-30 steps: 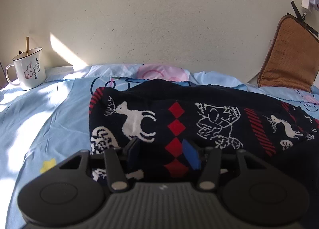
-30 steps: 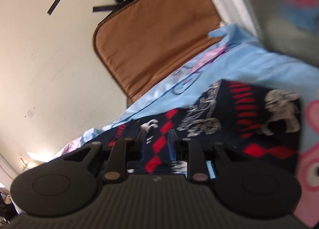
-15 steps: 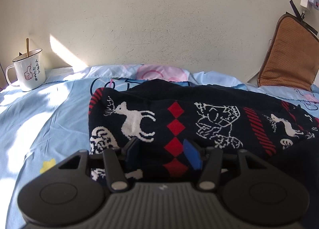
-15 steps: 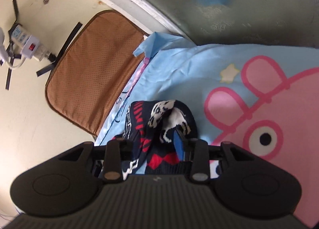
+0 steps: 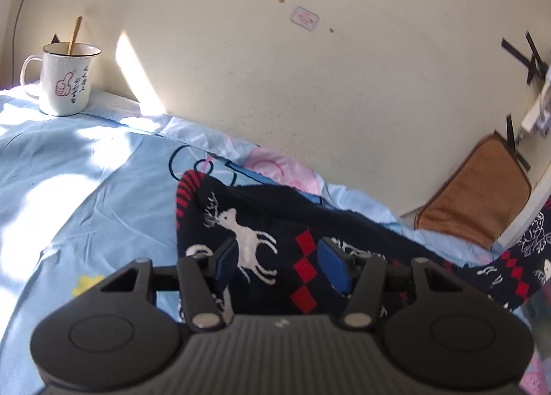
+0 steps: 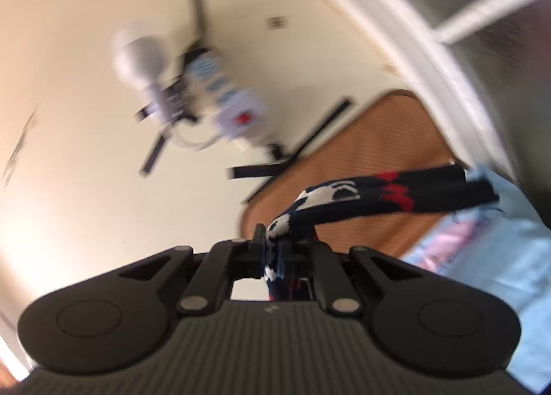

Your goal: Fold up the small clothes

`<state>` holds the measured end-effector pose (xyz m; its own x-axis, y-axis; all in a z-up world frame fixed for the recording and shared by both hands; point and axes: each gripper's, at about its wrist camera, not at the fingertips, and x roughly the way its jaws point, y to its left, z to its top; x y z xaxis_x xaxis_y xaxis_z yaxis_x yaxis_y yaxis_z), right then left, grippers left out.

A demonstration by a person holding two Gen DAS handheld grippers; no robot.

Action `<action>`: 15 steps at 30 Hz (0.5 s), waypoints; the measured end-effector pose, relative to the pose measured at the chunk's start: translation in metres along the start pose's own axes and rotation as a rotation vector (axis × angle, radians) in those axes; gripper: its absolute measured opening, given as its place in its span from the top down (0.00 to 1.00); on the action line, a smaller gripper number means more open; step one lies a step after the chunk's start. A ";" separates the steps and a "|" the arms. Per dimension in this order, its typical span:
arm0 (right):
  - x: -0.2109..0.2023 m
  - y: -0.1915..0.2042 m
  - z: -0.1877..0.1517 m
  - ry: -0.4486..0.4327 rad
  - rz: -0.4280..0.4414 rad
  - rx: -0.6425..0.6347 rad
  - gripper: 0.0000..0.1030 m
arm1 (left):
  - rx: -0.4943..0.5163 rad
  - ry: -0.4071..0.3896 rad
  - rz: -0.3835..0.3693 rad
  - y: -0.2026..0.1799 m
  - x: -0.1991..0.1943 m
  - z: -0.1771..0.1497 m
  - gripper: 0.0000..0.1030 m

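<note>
A dark navy sweater (image 5: pixel 261 223) with white deer and red diamonds lies on the light blue bedsheet (image 5: pixel 69 188). My left gripper (image 5: pixel 279 257) hovers low over its near edge, open, its blue pads (image 5: pixel 332 264) apart with fabric under the gap. My right gripper (image 6: pixel 279 240) is shut on the sweater's other end (image 6: pixel 378 192), which sticks out past the fingers as a bunched strip in the air. In the left wrist view that raised end (image 5: pixel 516 257) hangs at the far right, off the bed.
A white mug (image 5: pixel 65 80) with a stick in it stands at the bed's far left by the wall. A brown cushion (image 5: pixel 475 199) leans in the right corner. A taped power strip (image 6: pixel 220 99) hangs on the wall beside a white window frame (image 6: pixel 430 33).
My right gripper closed on the sweater's end and rose fast, lifting it off the bed; its view swung up to the wall. My left gripper shifted and rolled, tilting its view.
</note>
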<state>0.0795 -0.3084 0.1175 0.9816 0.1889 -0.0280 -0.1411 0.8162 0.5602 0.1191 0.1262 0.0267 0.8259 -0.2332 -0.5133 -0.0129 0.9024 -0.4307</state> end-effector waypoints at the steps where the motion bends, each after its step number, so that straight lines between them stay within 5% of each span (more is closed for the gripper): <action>1: 0.012 0.029 -0.010 0.027 0.044 -0.094 0.91 | -0.030 -0.017 -0.001 0.007 -0.005 0.005 0.50; 6: 0.066 0.131 -0.127 0.320 0.290 -0.394 0.91 | -0.135 -0.069 0.017 0.038 -0.016 0.022 0.46; 10: 0.085 0.156 -0.247 0.626 0.346 -0.487 0.91 | -0.175 -0.012 0.015 0.049 -0.006 0.025 0.46; 13: 0.074 0.163 -0.283 0.686 0.373 -0.579 0.88 | -0.147 0.045 0.025 0.045 0.005 0.019 0.46; 15: 0.067 0.164 -0.276 0.685 0.397 -0.613 0.79 | -0.118 0.069 0.023 0.040 0.010 0.015 0.43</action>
<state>0.0869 -0.0110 -0.0211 0.5902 0.6254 -0.5105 -0.6742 0.7296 0.1144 0.1355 0.1653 0.0156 0.7839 -0.2414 -0.5720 -0.1003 0.8600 -0.5004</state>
